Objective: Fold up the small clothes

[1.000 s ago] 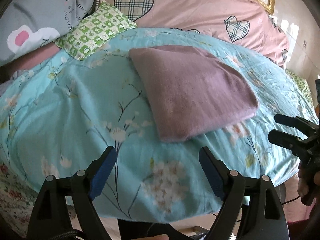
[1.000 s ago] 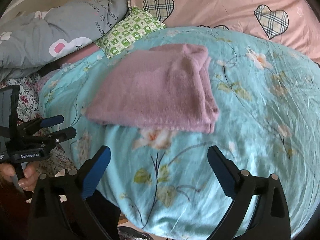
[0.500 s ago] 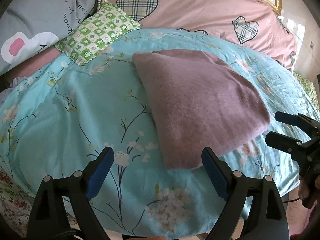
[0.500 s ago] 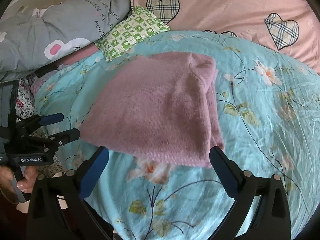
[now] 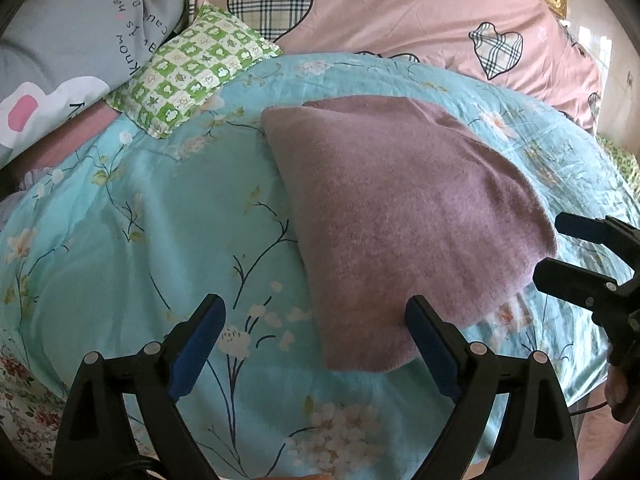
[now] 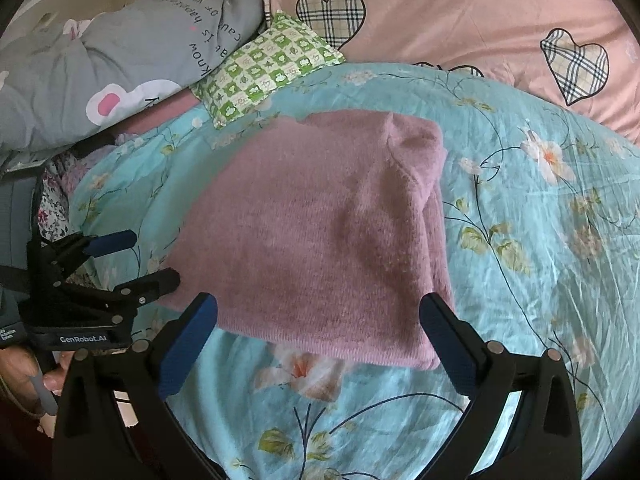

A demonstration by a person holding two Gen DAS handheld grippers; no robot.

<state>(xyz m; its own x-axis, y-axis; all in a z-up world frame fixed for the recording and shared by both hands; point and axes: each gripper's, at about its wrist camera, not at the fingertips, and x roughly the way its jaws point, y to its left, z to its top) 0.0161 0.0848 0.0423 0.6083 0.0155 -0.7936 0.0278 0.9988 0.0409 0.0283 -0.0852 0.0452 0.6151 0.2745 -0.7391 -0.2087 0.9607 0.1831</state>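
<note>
A mauve knitted garment [image 5: 400,216] lies folded into a rough rectangle on the turquoise floral bedsheet [image 5: 140,240]; it also shows in the right wrist view [image 6: 320,236]. My left gripper [image 5: 316,336] is open and empty, its right finger just over the garment's near left corner. My right gripper [image 6: 320,332] is open and empty, straddling the garment's near edge from the front. Each gripper shows in the other's view, the right one [image 5: 576,252] beside the garment's right corner, the left one [image 6: 132,260] at its left corner.
A green checked pillow [image 5: 192,72], a grey quilt [image 5: 72,40] and a pink quilt with plaid hearts [image 5: 400,12] lie along the head of the bed. The bed's near edge runs just below the grippers.
Both grippers have moved forward toward the garment, which now looks larger and closer. Both stay open. The garment has not moved.
</note>
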